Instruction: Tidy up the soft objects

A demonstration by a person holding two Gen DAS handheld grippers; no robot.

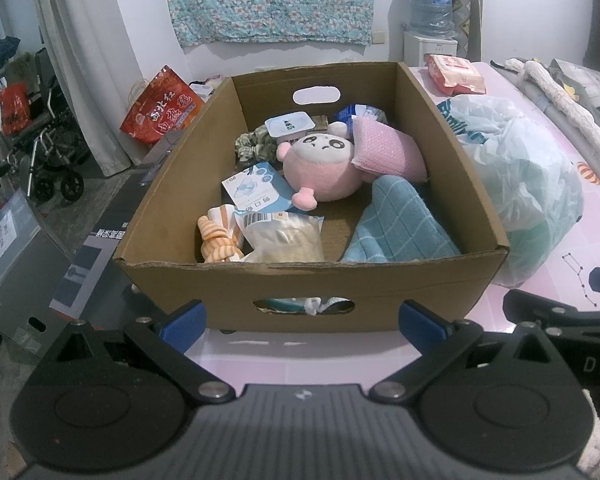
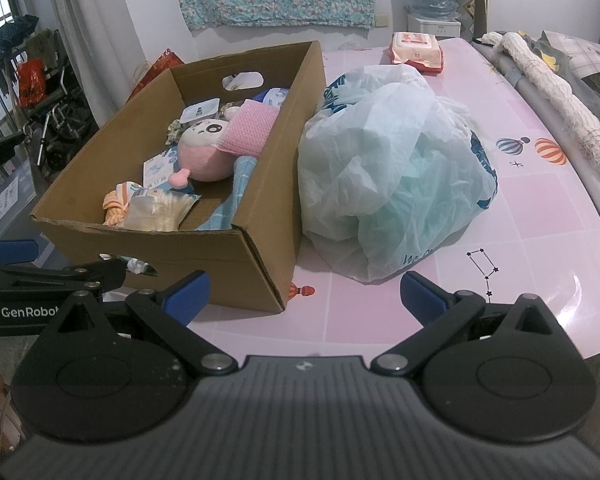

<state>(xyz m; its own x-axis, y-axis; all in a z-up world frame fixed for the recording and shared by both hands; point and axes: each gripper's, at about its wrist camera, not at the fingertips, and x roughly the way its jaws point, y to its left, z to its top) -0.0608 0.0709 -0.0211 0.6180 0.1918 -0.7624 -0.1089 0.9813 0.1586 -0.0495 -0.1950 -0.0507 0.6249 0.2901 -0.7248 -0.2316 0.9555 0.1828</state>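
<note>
In the left wrist view, the left tool (image 1: 301, 320) sits at the bottom of the frame, spread wide with nothing between its blue fingertips (image 1: 184, 320), just short of the near wall of a cardboard box (image 1: 300, 280) that fills the centre. Inside the box lie a pink plush toy (image 1: 323, 170), a pink sponge cloth (image 1: 383, 148), a teal towel (image 1: 395, 224) and an orange striped cloth (image 1: 216, 240). A plastic bag (image 1: 523, 184) rests against the box at the right. In the right wrist view, the right tool (image 2: 303, 298) is likewise wide open and empty at the lower centre, above the pink table (image 2: 539, 208), facing the box corner (image 2: 260, 264) and the plastic bag (image 2: 391, 168); the plush toy (image 2: 204, 152) shows at the centre left.
</note>
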